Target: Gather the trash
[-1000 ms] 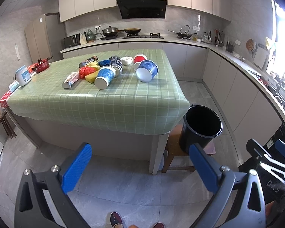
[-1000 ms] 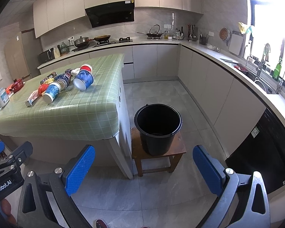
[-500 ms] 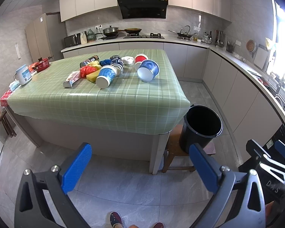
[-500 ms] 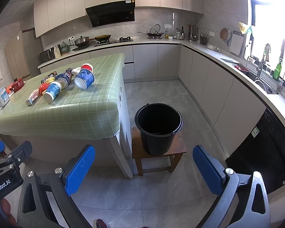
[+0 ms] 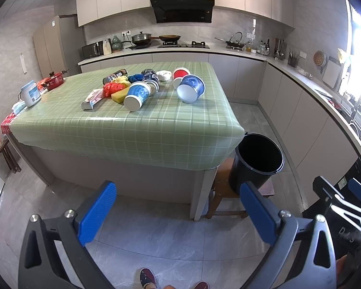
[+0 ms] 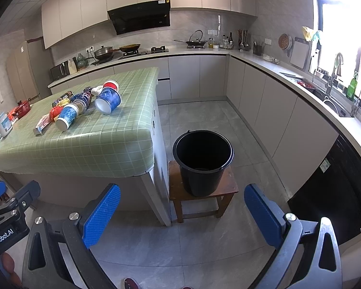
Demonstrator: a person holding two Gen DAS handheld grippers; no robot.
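Kitchen floor before the green table [image 5: 137, 130]: left gripper [image 5: 178, 207] and right gripper [image 6: 181, 209] wide apart, empty.

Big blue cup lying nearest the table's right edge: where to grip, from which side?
Grip the big blue cup across its side wall at mid-body, coming down from above. It lies on its side with its white base toward the camera, so the wall is exposed. The red cup sits close behind; stay near the base end. Both tools are open.
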